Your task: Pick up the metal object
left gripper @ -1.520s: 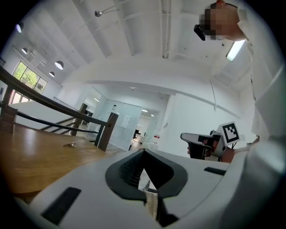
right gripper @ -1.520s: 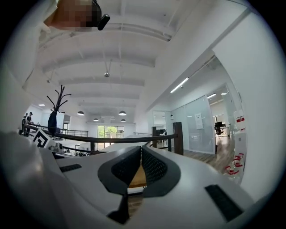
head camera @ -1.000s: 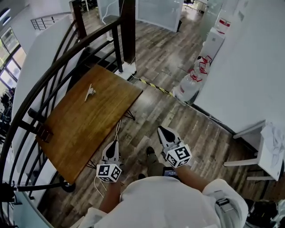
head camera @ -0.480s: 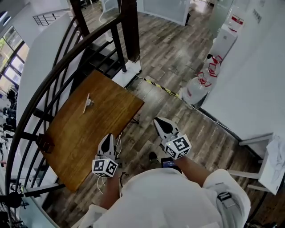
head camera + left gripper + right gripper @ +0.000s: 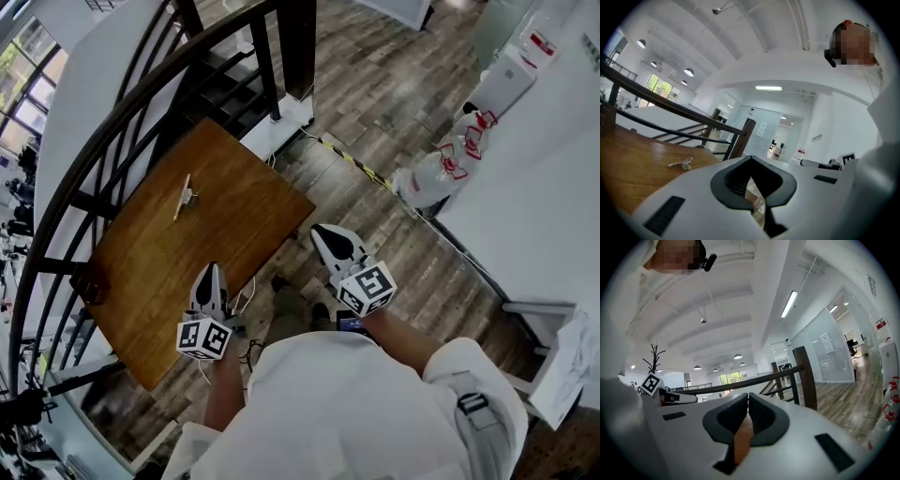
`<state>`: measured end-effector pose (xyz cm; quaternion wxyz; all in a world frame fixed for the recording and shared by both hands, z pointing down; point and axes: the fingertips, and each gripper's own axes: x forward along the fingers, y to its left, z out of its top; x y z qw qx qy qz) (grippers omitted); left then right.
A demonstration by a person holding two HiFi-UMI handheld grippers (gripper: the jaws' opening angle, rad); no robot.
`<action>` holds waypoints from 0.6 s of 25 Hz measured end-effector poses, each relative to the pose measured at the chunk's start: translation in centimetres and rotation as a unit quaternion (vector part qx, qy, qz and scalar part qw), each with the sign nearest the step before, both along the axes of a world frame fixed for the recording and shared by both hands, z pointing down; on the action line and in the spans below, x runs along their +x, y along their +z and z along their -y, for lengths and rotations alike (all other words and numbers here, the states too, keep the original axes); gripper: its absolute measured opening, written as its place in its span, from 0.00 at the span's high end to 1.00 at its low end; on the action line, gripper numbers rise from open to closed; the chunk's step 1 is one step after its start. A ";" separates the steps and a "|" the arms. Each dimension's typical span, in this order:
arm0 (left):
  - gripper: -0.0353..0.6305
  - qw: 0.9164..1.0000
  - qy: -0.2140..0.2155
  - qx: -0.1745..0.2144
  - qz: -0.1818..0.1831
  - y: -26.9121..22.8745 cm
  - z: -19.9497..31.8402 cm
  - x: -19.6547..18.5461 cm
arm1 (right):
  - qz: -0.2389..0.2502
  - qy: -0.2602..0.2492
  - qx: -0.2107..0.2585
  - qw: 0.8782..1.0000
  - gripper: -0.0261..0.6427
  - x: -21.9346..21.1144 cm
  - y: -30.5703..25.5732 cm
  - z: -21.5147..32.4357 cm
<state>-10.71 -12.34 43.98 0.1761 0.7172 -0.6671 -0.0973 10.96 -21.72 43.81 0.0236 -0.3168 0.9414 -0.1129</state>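
Both tools hang level, and each has its jaws pressed together: left tool (image 5: pixel 208 275), right tool (image 5: pixel 327 238), nothing between the pads. The metal object (image 5: pixel 184 196) lies on the far part of the worktop (image 5: pixel 216 248), on the side by the railing (image 5: pixel 297 47), well apart from both tools. This reads as the approach. To do it well, the left tool, the nearer one, should spread its jaws before it arrives. Then it should come in low and straddle the bar across its narrow width. The piece is slim, pale and shiny, a thin bar with a small lump near mid-length. It lies flat on smooth, glossy brown wood, so it will likely skid. Close gently and squarely.
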 end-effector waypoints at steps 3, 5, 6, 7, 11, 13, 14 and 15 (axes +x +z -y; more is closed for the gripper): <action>0.93 1.000 -0.006 0.004 -0.021 1.3 2.9 -1.8 | -0.018 -0.002 -0.002 1.000 0.92 -1.4 0.8 2.7; 0.93 1.000 -0.005 0.009 -0.029 1.8 5.1 -3.3 | -0.029 0.001 0.000 1.000 0.92 -2.7 0.8 4.9; 0.93 0.999 -0.006 0.010 -0.034 2.1 6.1 -4.2 | -0.034 -0.001 0.001 0.999 0.92 -3.7 0.7 5.8; 0.93 0.999 -0.007 0.010 -0.039 2.3 7.0 -5.2 | -0.040 -0.005 0.002 0.999 0.92 -4.8 0.6 6.7; 0.93 0.998 -0.017 0.009 -0.056 3.7 11.2 -9.5 | -0.065 -0.039 0.013 0.997 0.92 -10.5 0.4 10.6; 0.93 0.998 -0.024 0.008 -0.060 4.0 12.6 -11.8 | -0.069 -0.057 0.016 0.996 0.92 -13.7 0.5 12.2; 0.93 0.998 -0.025 0.010 -0.061 4.1 13.2 -12.6 | -0.071 -0.064 0.017 0.995 0.92 -15.1 0.5 12.8; 0.93 0.998 -0.025 0.011 -0.064 4.2 13.8 -13.2 | -0.073 -0.070 0.017 0.995 0.92 -16.2 0.5 13.5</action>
